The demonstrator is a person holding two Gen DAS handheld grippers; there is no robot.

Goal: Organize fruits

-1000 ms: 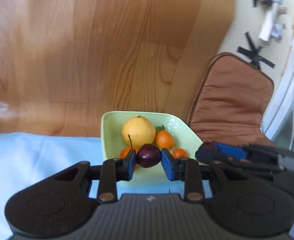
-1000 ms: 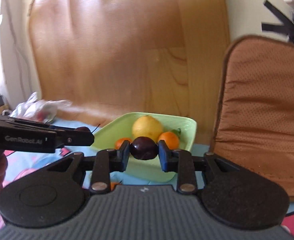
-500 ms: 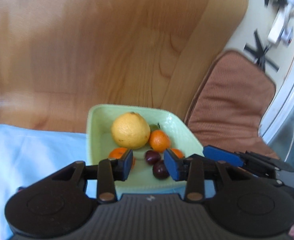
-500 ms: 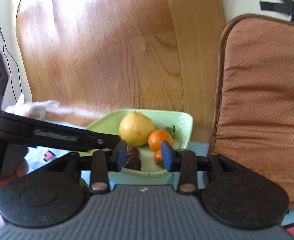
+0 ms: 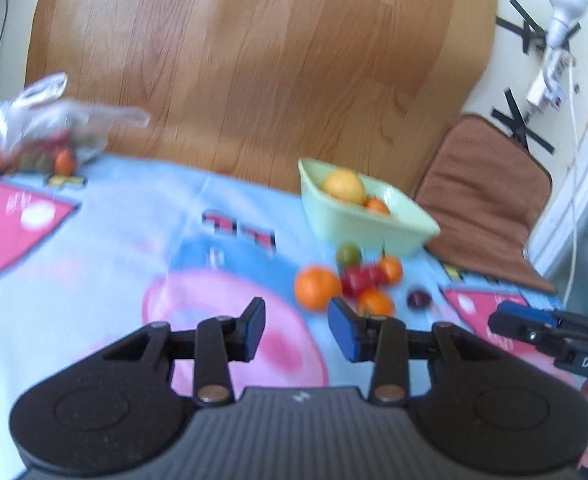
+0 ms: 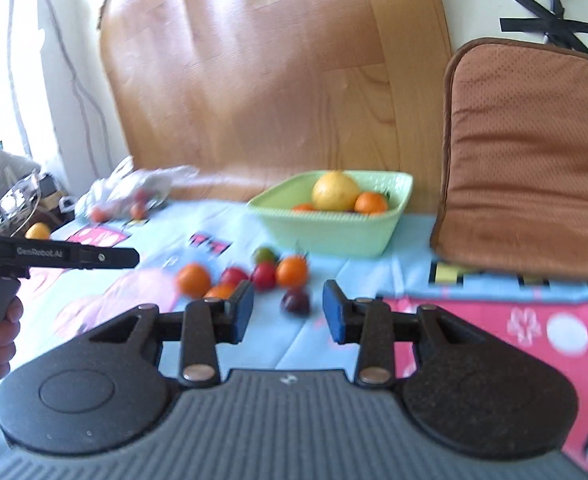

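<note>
A pale green bowl [image 5: 373,224] [image 6: 333,232] at the back of the blue cloth holds a yellow citrus [image 6: 335,191] and small oranges [image 6: 370,203]. In front of it lie loose fruits: an orange [image 5: 317,287] [image 6: 193,279], red tomatoes [image 5: 357,280] [image 6: 264,275], a green one [image 6: 264,255] and a dark plum [image 5: 419,298] [image 6: 295,301]. My left gripper [image 5: 296,330] is open and empty, back from the pile. My right gripper [image 6: 287,316] is open and empty, with the plum just beyond its fingers.
A clear plastic bag [image 5: 42,128] with more small fruits lies at the far left by the wooden board [image 5: 254,60]. A brown cushion [image 6: 529,160] leans at the right. The right gripper's arm [image 5: 549,332] shows at the right of the left wrist view.
Both grippers let their plums go into the bowl, opened, and pulled back away from it. The loose fruit pile is now in view.
</note>
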